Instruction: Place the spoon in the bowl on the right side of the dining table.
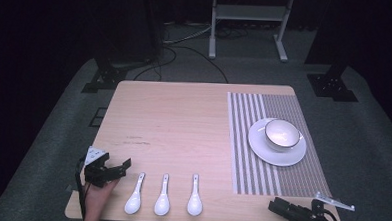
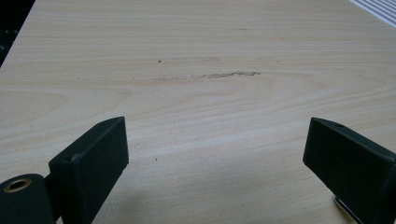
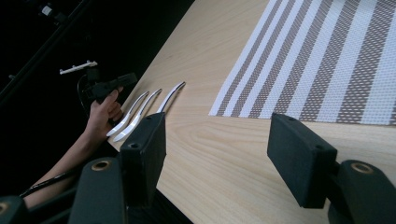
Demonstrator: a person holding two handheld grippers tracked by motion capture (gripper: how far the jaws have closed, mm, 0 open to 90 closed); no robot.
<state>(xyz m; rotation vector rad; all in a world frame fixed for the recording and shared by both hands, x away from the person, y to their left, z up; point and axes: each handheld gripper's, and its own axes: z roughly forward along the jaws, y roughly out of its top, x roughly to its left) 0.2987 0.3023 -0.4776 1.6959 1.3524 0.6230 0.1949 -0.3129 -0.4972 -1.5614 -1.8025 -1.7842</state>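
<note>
Three white ceramic spoons lie side by side near the table's front edge: left (image 1: 134, 195), middle (image 1: 163, 195) and right (image 1: 195, 195), bowls toward me. My left gripper (image 1: 122, 168) rests at the front left corner, just left of the spoons, and is open. Bare wood lies between the jaws of my left gripper (image 2: 215, 140). My right gripper (image 1: 276, 206) sits at the front right, below the placemat, pointing left. The right gripper (image 3: 217, 149) stands open with nothing in it. Beyond it lie the spoons (image 3: 140, 109).
A striped grey-and-white placemat (image 1: 262, 143) covers the table's right side. On it stands a white plate (image 1: 262, 148) with a white bowl (image 1: 282, 134). Bare wooden tabletop (image 1: 173, 119) spreads across the middle and left. A white stand's legs (image 1: 247, 27) rise beyond the table.
</note>
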